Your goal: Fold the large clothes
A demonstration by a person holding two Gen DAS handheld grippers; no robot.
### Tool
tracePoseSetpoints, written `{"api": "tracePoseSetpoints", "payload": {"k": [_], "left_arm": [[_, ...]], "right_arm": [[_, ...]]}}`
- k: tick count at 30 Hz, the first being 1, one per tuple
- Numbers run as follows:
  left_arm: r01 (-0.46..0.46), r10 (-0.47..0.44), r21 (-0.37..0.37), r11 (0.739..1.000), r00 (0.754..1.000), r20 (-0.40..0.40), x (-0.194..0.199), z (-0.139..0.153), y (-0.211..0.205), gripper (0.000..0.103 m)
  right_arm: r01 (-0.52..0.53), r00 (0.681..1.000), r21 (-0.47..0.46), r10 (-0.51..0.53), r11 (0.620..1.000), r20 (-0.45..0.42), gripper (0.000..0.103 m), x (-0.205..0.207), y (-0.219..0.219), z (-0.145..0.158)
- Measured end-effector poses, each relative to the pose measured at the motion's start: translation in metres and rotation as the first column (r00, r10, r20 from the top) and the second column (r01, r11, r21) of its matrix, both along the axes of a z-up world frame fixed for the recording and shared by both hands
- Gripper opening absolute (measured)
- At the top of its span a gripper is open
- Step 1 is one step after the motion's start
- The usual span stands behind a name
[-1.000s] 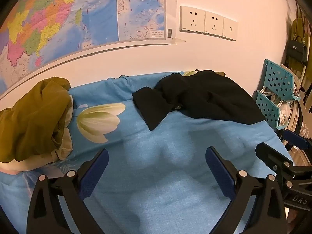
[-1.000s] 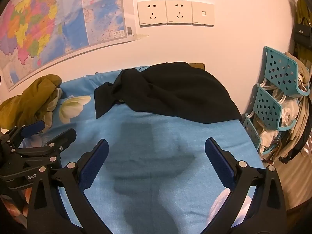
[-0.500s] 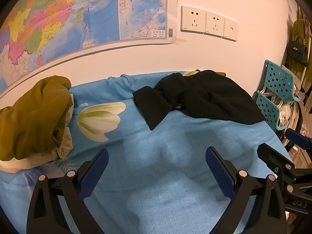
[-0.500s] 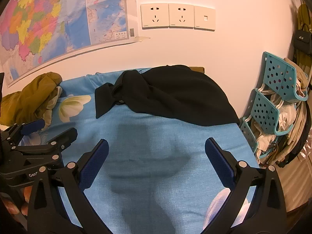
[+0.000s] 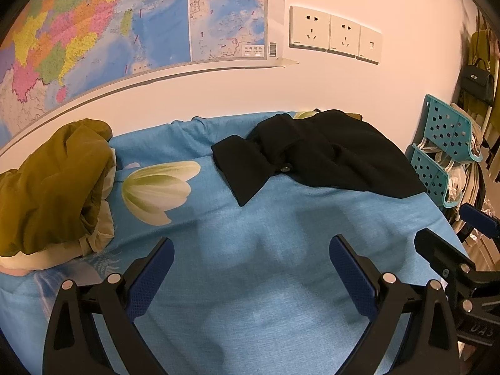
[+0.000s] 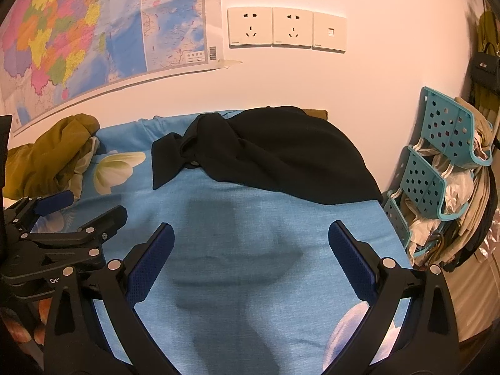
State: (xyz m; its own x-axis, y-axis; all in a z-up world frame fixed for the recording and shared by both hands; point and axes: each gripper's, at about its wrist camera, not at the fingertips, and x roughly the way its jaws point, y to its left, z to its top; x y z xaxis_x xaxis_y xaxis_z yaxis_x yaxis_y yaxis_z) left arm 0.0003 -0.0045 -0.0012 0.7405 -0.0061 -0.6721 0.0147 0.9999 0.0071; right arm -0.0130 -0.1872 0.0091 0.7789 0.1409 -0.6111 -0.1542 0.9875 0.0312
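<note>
While both grippers, left gripper [image 5: 250, 268] and right gripper [image 6: 250, 254], hover with jaws open, a crumpled black garment [image 6: 281, 153] waits at twelve o'clock on the bed [image 6: 243, 250].

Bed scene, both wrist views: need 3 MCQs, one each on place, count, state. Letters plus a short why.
1. Where does the black garment lie?
A. at the far end of the blue bedsheet by the wall
B. in the teal rack
C. in a claw

2. How many wall plates sit in the row beside the map?
A. one
B. three
C. five

3. What state are the two claws in?
A. both open, holding nothing
B. both shut on cloth
C. left shut, right open

Key: 1 A, the garment is heaped on the sheet below the wall. 2 B, two sockets and a third plate. 3 A, the left claw and right claw show spread fingers over bare sheet.
</note>
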Motion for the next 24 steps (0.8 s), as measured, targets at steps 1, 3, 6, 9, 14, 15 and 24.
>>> {"api": "tracePoseSetpoints", "payload": {"k": [1, 3, 6, 9, 14, 15, 24], "left_arm": [[0.001, -0.001, -0.001, 1.000, 1.000, -0.002, 0.000, -0.001, -0.001, 0.096], [0.000, 0.000, 0.000, 1.000, 1.000, -0.005, 0.001, -0.001, -0.001, 0.096], [-0.002, 0.002, 0.001, 1.000, 1.000, -0.011, 0.003, -0.003, -0.001, 0.096], [-0.002, 0.002, 0.001, 1.000, 1.000, -0.015, 0.004, -0.005, -0.001, 0.096], [-0.006, 0.006, -0.006, 1.000, 1.000, -0.031, 0.009, -0.010, 0.001, 0.096], [-0.004, 0.004, -0.012, 1.000, 0.999, -0.032, 0.010, -0.010, 0.001, 0.096], [-0.008, 0.008, -0.007, 1.000, 0.999, -0.045, 0.023, -0.013, 0.002, 0.096]], "right_arm": [[-0.001, 1.000, -0.002, 0.001, 1.000, -0.002, 0.097, 0.000, 0.000, 0.000], [-0.001, 1.000, -0.004, 0.001, 1.000, 0.000, 0.097, 0.000, 0.000, 0.000], [-0.004, 1.000, -0.006, 0.004, 1.000, -0.001, 0.097, 0.001, -0.001, 0.000], [-0.007, 1.000, -0.010, 0.007, 1.000, -0.004, 0.097, 0.004, -0.002, 0.000], [-0.012, 1.000, -0.010, 0.012, 1.000, -0.006, 0.097, 0.007, -0.003, 0.000], [-0.016, 1.000, -0.012, 0.016, 1.000, -0.007, 0.097, 0.007, -0.002, 0.000], [-0.046, 0.999, -0.010, 0.046, 0.999, -0.005, 0.097, 0.017, -0.001, -0.001]]}}
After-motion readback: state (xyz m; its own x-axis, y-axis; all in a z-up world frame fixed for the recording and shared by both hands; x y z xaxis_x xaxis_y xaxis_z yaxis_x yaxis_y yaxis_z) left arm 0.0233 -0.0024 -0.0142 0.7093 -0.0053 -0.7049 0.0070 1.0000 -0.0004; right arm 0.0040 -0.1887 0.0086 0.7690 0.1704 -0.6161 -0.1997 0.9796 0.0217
